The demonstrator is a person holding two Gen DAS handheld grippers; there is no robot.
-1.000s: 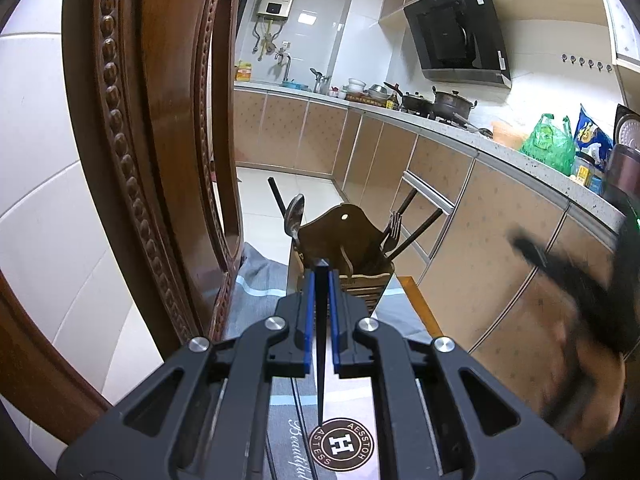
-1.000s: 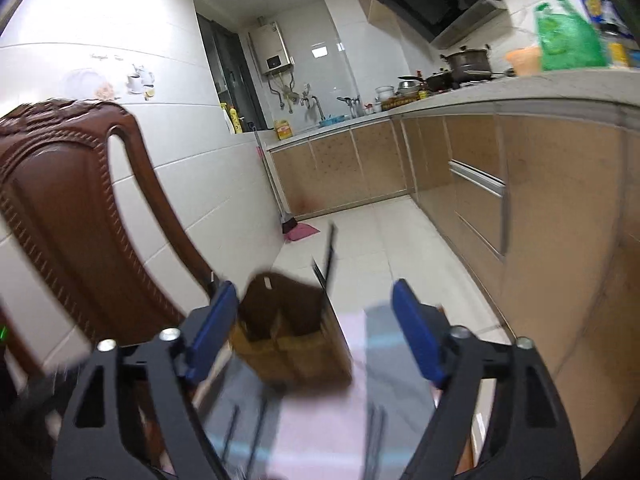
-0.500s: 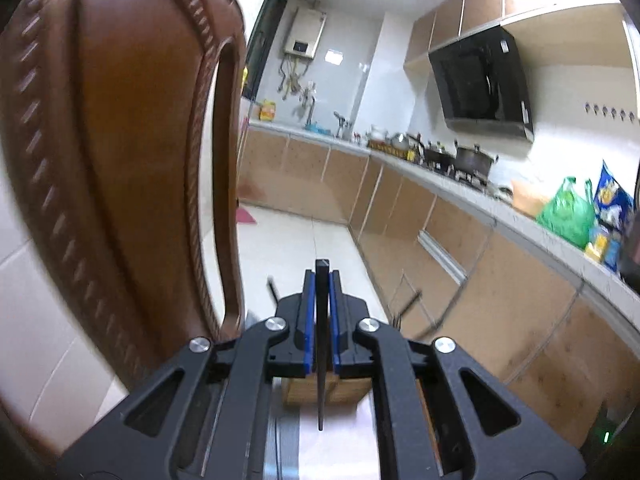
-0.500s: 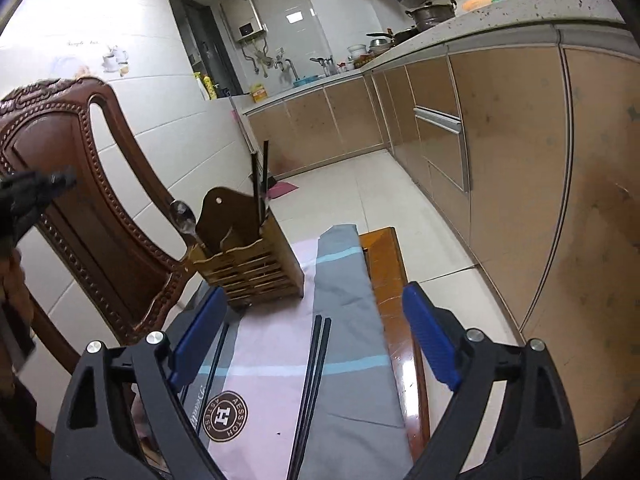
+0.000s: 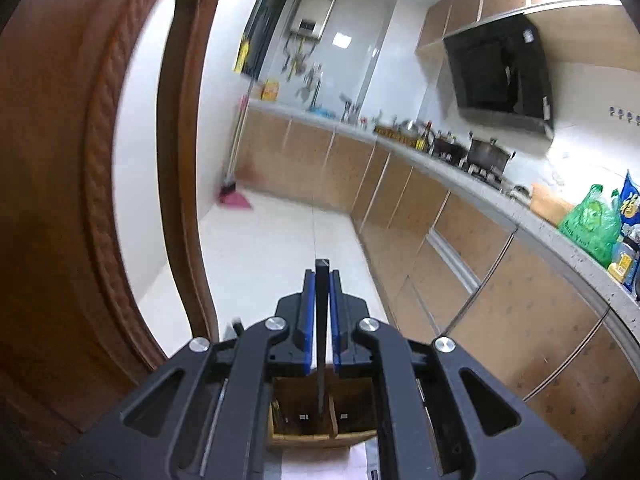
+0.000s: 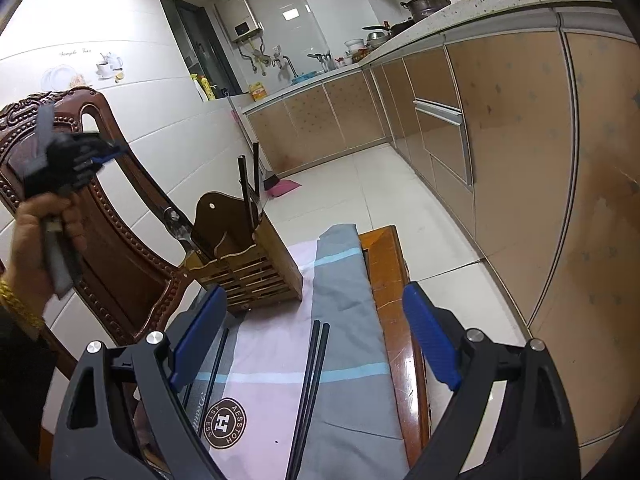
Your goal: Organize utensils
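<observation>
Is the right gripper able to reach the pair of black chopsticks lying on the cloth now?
Probably yes. The right gripper is open, and the chopsticks lie on the cloth directly between its fingers, with nothing over them.

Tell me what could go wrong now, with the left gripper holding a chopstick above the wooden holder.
The chopstick hangs over the divider of the wooden holder, so its tip may catch there. The left gripper pinches it narrowly, so it might swivel. The open right gripper could nudge the chopstick pair on the cloth.
</observation>
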